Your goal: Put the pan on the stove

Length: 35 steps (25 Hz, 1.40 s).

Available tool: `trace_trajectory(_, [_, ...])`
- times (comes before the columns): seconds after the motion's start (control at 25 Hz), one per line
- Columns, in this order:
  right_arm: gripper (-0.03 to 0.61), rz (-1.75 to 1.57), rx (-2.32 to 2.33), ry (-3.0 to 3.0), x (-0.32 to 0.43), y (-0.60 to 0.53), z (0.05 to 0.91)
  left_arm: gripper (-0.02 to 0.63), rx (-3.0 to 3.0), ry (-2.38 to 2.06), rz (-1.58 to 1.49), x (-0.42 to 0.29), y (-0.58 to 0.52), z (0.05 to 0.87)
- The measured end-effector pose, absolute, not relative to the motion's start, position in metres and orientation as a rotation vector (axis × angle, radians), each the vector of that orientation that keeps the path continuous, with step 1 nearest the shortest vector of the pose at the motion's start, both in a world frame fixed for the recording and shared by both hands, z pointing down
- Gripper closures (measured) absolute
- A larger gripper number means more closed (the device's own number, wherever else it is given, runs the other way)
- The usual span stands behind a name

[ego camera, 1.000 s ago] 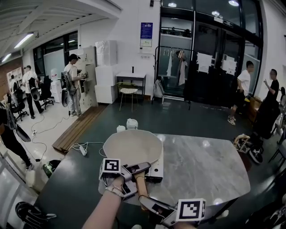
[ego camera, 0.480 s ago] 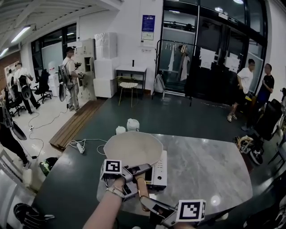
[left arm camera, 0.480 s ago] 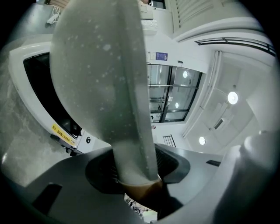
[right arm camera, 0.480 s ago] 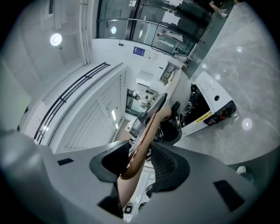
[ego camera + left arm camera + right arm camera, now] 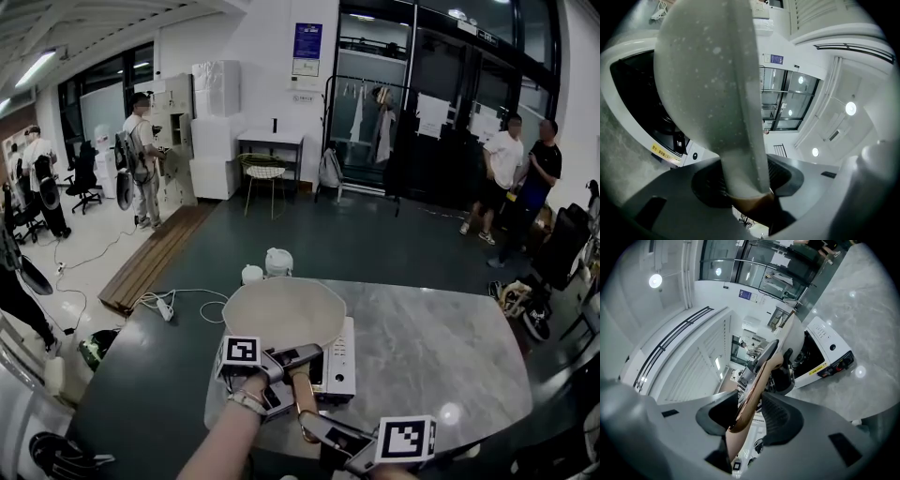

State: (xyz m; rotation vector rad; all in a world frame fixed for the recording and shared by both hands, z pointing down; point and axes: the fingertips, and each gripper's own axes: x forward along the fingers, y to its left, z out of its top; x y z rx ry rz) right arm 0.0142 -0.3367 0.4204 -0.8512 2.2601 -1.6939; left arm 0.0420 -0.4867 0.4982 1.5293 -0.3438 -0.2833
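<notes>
A cream pan with a brown wooden handle hangs over the white stove on the marble table. My left gripper is shut on the handle's neck, close to the bowl. My right gripper is shut on the handle's near end. In the left gripper view the pan's pale underside fills the frame above the stove's black top, and the left gripper clamps the neck. In the right gripper view the handle runs out of the right gripper toward the stove.
A white jug and a small cup stand just beyond the pan. The table's right half is bare marble. Cables and a power strip lie on the floor at left. People stand far back at left and right.
Both grippers and the pan have come slightly down and nearer over the stove; more of the stove's front panel now shows. The two people at the back right have walked a little leftward.
</notes>
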Motion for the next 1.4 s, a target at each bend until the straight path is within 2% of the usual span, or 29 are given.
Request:
trace_trajectory(0.24, [0.419, -1.768, -0.864, 2.17, 0.022, -0.341, 0.433, 0.377, 1.593, -0.327, -0.277, 0.049, -0.486, 0.492])
trace_trajectory(0.4, [0.428, -1.827, -0.867, 2.1, 0.024, -0.339, 0.437, 0.316, 1.633, -0.369, -0.262, 0.045, -0.484, 0.492])
trace_trajectory(0.56, [0.433, -1.862, -0.874, 2.079, 0.025, -0.339, 0.44, 0.296, 1.611, -0.436, -0.284, 0.031, -0.477, 0.499])
trace_trajectory(1.4, [0.459, -1.956, -0.982, 1.999, 0.025, -0.323, 0.483, 0.313, 1.594, -0.532, -0.207, 0.007, -0.427, 0.517])
